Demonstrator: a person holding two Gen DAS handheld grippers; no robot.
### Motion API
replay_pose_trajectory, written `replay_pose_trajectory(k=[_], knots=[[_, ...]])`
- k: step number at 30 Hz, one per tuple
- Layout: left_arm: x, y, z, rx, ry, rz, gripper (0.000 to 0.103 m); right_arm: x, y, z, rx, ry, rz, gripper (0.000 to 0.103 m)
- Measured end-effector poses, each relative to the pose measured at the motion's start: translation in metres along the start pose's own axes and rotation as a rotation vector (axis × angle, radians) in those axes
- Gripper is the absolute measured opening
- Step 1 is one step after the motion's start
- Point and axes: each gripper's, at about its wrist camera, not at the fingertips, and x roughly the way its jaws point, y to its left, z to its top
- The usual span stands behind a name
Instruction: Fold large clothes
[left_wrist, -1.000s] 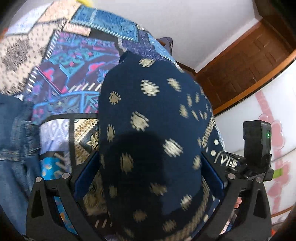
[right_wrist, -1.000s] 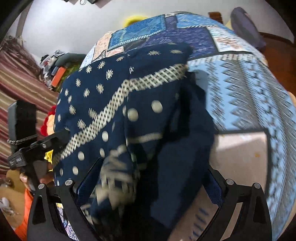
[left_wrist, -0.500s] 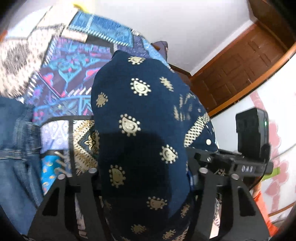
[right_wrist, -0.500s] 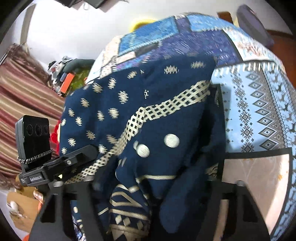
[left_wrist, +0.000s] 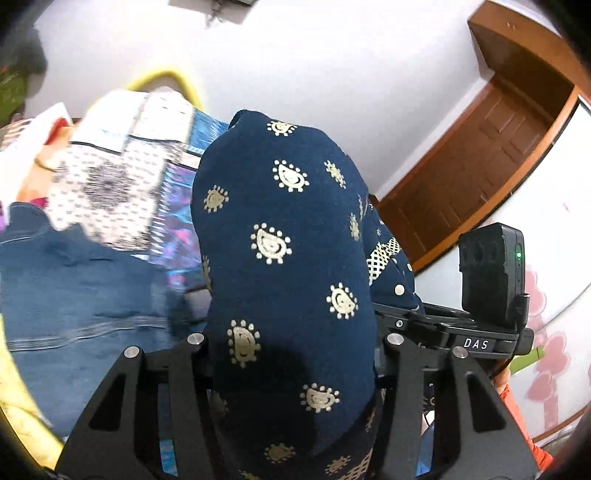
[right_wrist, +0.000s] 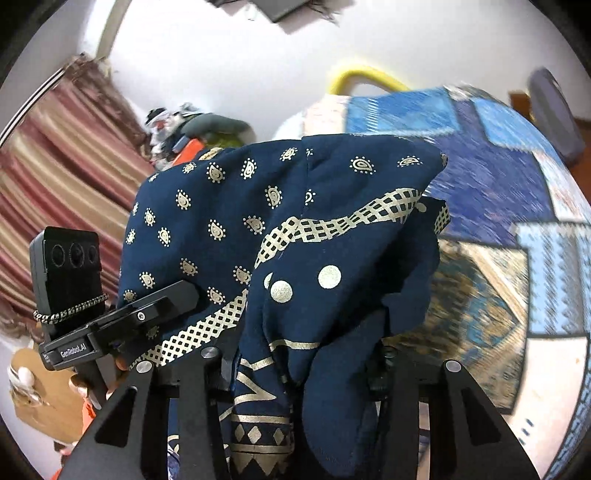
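The left gripper (left_wrist: 291, 354) is closed on the navy blue cloth with gold printed motifs (left_wrist: 280, 236). The cloth bulges up between its fingers, above folded blue denim jeans (left_wrist: 74, 295) and the patchwork bed cover (left_wrist: 122, 184). The right gripper (right_wrist: 299, 369) also clamps this garment (right_wrist: 295, 229), which hangs bunched above the bed cover (right_wrist: 517, 206), its gold lattice band running diagonally.

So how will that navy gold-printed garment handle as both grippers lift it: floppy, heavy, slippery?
Probably floppy: the navy garment drapes over the right gripper in soft folds and bulges over the left gripper. Likely light for its size, since the cloth looks thin. It seems unlikely to slip, with cloth bunched between both sets of fingers.
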Motion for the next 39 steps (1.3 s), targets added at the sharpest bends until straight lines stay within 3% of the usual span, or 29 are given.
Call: replay_pose_trajectory(k=[4, 9, 17, 19, 21, 23, 25, 26, 27, 29, 34, 36, 39], knots=[[-0.028, 0.045, 0.001, -0.044, -0.015, 0.031, 0.052, 0.030, 0.045, 0.008, -0.053, 0.025, 0.001, 0.041], [-0.042, 0.112, -0.007, -0.123, 0.002, 0.095, 0.052, 0.102, 0.082, 0.013, -0.062, 0.107, 0.020, 0.041], [-0.017, 0.220, -0.035, -0.261, 0.092, 0.179, 0.053, 0.229, 0.100, 0.005, -0.099, 0.255, -0.040, 0.041], [-0.009, 0.248, -0.043, -0.312, 0.106, 0.156, 0.057, 0.248, 0.094, 0.004, -0.106, 0.261, -0.049, 0.041], [-0.011, 0.271, -0.055, -0.399, 0.089, 0.068, 0.062, 0.253, 0.092, 0.004, -0.118, 0.252, -0.056, 0.042], [-0.016, 0.278, -0.062, -0.434, 0.074, 0.023, 0.063, 0.255, 0.093, 0.002, -0.141, 0.258, -0.053, 0.043], [-0.023, 0.274, -0.067, -0.432, 0.061, 0.025, 0.064, 0.255, 0.093, 0.000, -0.165, 0.272, -0.085, 0.052], [-0.025, 0.271, -0.068, -0.427, 0.057, 0.035, 0.064, 0.253, 0.093, -0.002, -0.185, 0.277, -0.125, 0.063], [-0.029, 0.265, -0.070, -0.405, 0.054, 0.057, 0.064, 0.250, 0.094, -0.005, -0.207, 0.277, -0.166, 0.069], [-0.037, 0.249, -0.072, -0.340, 0.056, 0.118, 0.068, 0.243, 0.098, -0.013, -0.261, 0.277, -0.215, 0.070], [-0.063, 0.206, -0.089, -0.138, 0.030, 0.277, 0.089, 0.223, 0.111, -0.041, -0.357, 0.290, -0.242, 0.071], [-0.067, 0.198, -0.102, -0.114, 0.031, 0.298, 0.100, 0.217, 0.116, -0.052, -0.383, 0.274, -0.251, 0.079], [-0.057, 0.198, -0.122, -0.102, 0.086, 0.347, 0.100, 0.217, 0.116, -0.067, -0.404, 0.273, -0.270, 0.080]])
